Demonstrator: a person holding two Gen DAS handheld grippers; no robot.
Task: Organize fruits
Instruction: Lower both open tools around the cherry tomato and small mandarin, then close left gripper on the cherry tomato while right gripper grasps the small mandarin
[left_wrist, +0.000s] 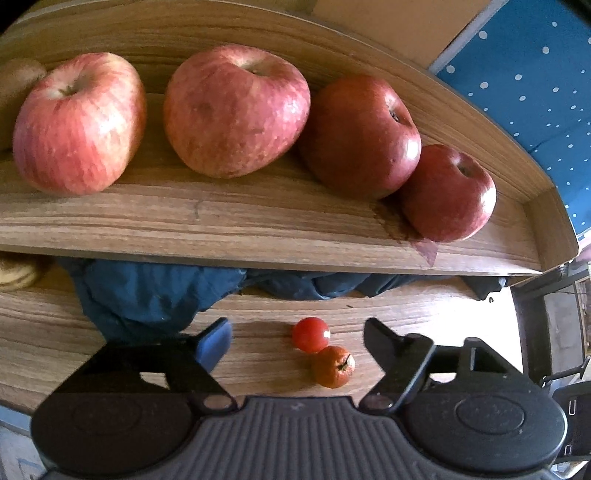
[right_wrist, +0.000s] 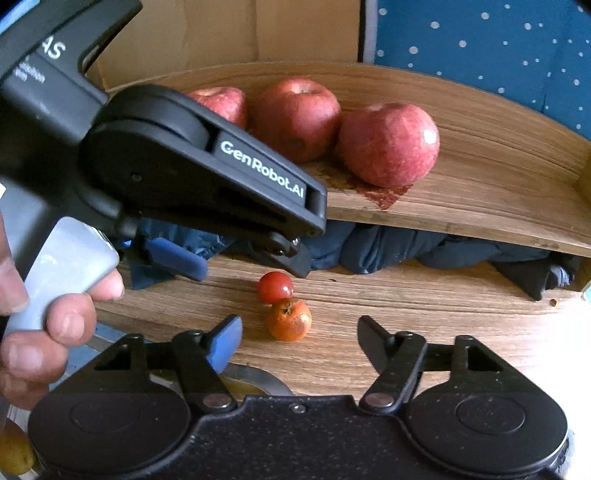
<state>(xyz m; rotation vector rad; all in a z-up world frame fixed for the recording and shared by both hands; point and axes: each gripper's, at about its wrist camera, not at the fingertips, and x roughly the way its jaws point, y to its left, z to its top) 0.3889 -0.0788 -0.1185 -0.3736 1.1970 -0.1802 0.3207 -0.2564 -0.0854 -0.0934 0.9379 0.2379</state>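
Looking along the left gripper (left_wrist: 297, 334), we find its jaws spread wide, holding nothing; the right gripper (right_wrist: 299, 332) likewise stands open and empty. Just ahead of both, on the lower wooden board (left_wrist: 424, 306), sit two small fruits touching each other: an orange, wrinkled one (left_wrist: 333, 366) nearer us, and a red cherry tomato (left_wrist: 311, 334) at its 11 o'clock. Both lie between the left gripper's fingertips, untouched.

From the right wrist, we note the left gripper's body at 10 o'clock, its blue pad (right_wrist: 177, 258) hanging above the board, and a hand (right_wrist: 44, 325) at 8 o'clock wrapped round its pale handle.

Behind the small fruits, a dark blue cloth (left_wrist: 147, 291) is bunched under the upper shelf (left_wrist: 258, 229).

Farthest, at 12 o'clock, four apples line the shelf: a striped pink one (left_wrist: 77, 125), a mottled pink one (left_wrist: 236, 110), a dark red one (left_wrist: 360, 136), and a smaller red one (left_wrist: 448, 194) touching it. A blue dotted backdrop (left_wrist: 535, 92) lies beyond at 2 o'clock.
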